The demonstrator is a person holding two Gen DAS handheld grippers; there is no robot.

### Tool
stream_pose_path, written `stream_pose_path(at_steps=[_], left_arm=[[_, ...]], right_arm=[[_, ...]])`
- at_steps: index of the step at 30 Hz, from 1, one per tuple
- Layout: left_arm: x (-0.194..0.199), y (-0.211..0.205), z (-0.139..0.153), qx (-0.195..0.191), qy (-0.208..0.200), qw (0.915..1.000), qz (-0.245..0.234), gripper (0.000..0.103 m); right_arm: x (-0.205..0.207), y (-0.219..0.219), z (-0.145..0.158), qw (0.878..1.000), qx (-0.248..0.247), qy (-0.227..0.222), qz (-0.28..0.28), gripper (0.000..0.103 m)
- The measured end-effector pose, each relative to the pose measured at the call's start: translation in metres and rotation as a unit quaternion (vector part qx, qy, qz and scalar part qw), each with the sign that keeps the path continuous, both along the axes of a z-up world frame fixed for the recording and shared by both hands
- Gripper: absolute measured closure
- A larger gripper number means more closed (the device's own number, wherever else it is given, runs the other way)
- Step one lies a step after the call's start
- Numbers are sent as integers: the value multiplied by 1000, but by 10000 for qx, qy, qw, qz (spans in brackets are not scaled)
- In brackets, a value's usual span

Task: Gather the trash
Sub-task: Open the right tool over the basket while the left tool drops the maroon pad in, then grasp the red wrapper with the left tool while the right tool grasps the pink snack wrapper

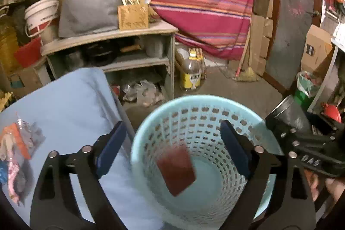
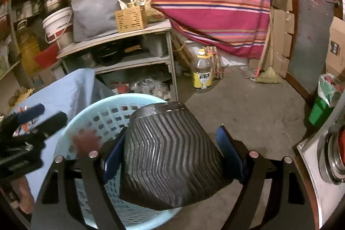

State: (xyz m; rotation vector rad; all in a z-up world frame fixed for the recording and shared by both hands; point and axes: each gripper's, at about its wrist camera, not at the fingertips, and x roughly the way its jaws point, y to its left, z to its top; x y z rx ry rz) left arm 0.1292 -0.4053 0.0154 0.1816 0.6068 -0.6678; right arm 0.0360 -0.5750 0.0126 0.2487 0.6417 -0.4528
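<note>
Left wrist view looks down into a pale blue perforated basket (image 1: 194, 120) standing on the floor beside a table under a blue cloth (image 1: 71, 105). A dark red flat piece of trash (image 1: 176, 171), blurred, is inside the basket, seemingly dropping toward the bottom. The left gripper (image 1: 172, 141) hangs above the basket mouth with its jaws spread wide and nothing between them. More wrappers (image 1: 19, 143) lie at the near left of the cloth, not yet collected.

The right gripper (image 2: 172, 148) holds a black ribbed cup (image 2: 168, 156) on its side, mouth facing far, over the basket's right rim (image 2: 120, 98); the left pad presses the cup wall, while the right pad's contact is hard to judge.

Risks, as judgements: the cup sits partly beyond the rim, so a release from here could send it off the edge onto the floor. It tapers, so a loose pinch may let it slip early. The two grippers are close together above the basket and could knock each other, or tip the light basket.
</note>
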Motion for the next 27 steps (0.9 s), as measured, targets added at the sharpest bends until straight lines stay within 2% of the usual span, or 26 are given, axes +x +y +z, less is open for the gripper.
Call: stream_pose_path(at_steps=[3,10,11,13,17,22,27], left_arm=[[-3,19,11,-60,-117,9998,161,8],[-3,84,20,-59,-229,9977,638,6],[-3,95,21,-47,-246,9972,711,6],[0,122,21,-23,-273,9954,923,6],[8,176,22,24,-303,9907,1327,6],[19,242,22,109,-372,9822,1839,6],[29,301,20,146,-443,9727,2272,6]], right_arm=[[10,14,1,9999,-34,10,137,23],[28,40,-2,9995,-65,139,284,22],[30,42,-3,9996,-61,172,233,21],[34,44,-7,9995,-38,268,160,11],[41,54,-7,9991,-90,404,75,10],[41,84,13,9996,-271,56,68,6],[53,134,29,9976,-493,-313,369,6]])
